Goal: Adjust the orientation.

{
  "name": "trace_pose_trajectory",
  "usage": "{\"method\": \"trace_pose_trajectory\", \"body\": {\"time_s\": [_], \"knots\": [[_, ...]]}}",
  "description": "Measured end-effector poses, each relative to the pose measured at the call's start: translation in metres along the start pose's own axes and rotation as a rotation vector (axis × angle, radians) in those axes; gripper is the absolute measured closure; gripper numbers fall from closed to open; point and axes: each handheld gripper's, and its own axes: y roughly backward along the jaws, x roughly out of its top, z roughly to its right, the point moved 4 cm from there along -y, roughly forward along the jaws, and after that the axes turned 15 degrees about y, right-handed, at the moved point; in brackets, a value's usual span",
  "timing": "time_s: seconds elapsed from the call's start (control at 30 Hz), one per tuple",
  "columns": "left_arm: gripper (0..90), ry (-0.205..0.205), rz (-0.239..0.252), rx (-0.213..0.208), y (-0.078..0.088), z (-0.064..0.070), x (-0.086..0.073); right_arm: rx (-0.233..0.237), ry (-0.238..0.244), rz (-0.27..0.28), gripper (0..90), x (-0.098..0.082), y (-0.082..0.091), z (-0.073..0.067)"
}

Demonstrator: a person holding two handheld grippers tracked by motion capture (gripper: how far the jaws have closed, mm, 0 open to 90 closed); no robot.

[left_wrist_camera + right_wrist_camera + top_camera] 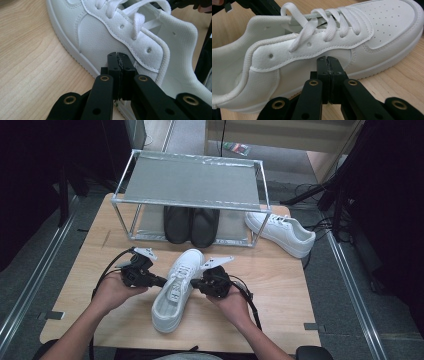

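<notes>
The white leather lace-up sneaker point(177, 290) lies on the wooden counter point(280, 285) between your hands, toe toward the metal rack point(192, 180). Your left tongs point(162, 281) and right tongs point(194, 283) point inward at its sides, both closed and empty, tips seemingly pressing the leather.

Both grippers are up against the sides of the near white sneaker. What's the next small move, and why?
Probably press both inward and lift the near sneaker a little. The left gripper and right gripper are shut with nothing between the jaws, tips at opposite flanks, so a squeeze seems to be the only hold. The other white sneaker lies beside the rack.
</notes>
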Motion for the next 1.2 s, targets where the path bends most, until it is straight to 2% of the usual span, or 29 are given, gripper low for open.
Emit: {"method": "trace_pose_trajectory", "body": {"time_s": [0.17, 0.57, 0.67, 0.73, 0.87, 0.93, 1.0, 1.1, 1.2], "knots": [[90.0, -0.008, -0.005, 0.005, -0.001, 0.004, -0.003, -0.008, 0.011, -0.002, 90.0, 0.002, -0.002, 0.002], [88.9, -0.005, -0.02, -0.029, -0.004, 0.007, -0.005, -0.024, 0.009, -0.011, 90.0, 0.003, -0.003, 0.006], [82.1, 0.003, -0.017, -0.031, -0.003, 0.004, -0.005, -0.027, 0.008, -0.013, 89.4, 0.003, -0.002, 0.007], [77.8, -0.004, -0.002, -0.024, -0.001, 0.0, -0.005, -0.031, 0.003, -0.014, 85.8, 0.002, 0.0, 0.008], [68.5, 0.01, 0.045, -0.026, 0.007, -0.006, -0.003, -0.035, -0.008, 0.034, 80.8, 0.007, 0.009, 0.011], [64.2, 0.007, 0.074, -0.016, 0.011, -0.007, -0.002, -0.04, -0.004, 0.053, 78.3, 0.009, 0.015, 0.011], [58.4, 0.004, 0.083, -0.013, 0.013, -0.008, -0.002, -0.046, -0.011, 0.066, 75.6, 0.009, 0.021, 0.011], [52.1, 0.016, 0.109, 0.008, 0.019, -0.014, -0.002, -0.049, -0.017, 0.086, 71.2, 0.01, 0.028, 0.009], [50.7, 0.021, 0.122, 0.012, 0.023, -0.017, -0.002, -0.054, -0.015, 0.09, 68.0, 0.011, 0.032, 0.005]]}}
